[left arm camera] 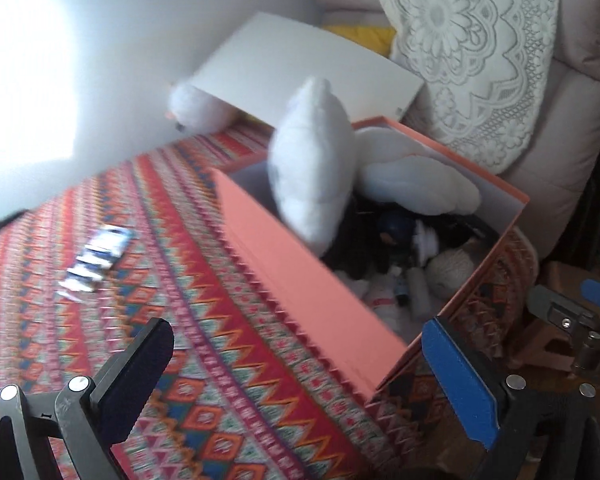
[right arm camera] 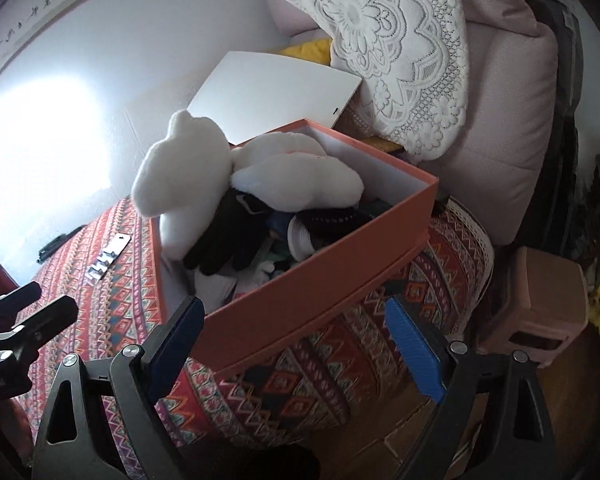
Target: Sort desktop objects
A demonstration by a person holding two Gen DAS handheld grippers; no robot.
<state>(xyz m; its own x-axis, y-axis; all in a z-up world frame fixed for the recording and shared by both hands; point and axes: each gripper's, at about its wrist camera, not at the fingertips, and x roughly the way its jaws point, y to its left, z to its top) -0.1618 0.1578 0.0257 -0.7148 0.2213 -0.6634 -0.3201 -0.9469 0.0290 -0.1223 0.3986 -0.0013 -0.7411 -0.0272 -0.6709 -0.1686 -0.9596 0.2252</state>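
Note:
An orange box [left arm camera: 300, 280] stands uncovered on the patterned tablecloth [left arm camera: 180, 300], filled with a white plush toy [left arm camera: 312, 168], dark gloves and small items. My left gripper [left arm camera: 300, 372] hangs open over the cloth in front of the box, nothing between its fingers. A strip of small packets [left arm camera: 96, 256] lies on the cloth to the left. In the right wrist view my right gripper [right arm camera: 296, 344] is open, just short of the box [right arm camera: 320, 280] at its near corner. The plush toy [right arm camera: 180, 172] leans over the box's left wall above a black glove [right arm camera: 232, 236]. The packet strip [right arm camera: 108, 258] lies at the left.
The white box lid [right arm camera: 276, 88] leans behind the box against a lace-covered cushion [right arm camera: 400, 48] on a pink sofa. A pink stool [right arm camera: 540, 304] stands on the floor at the right. The left gripper [right arm camera: 54, 296] shows at the left edge.

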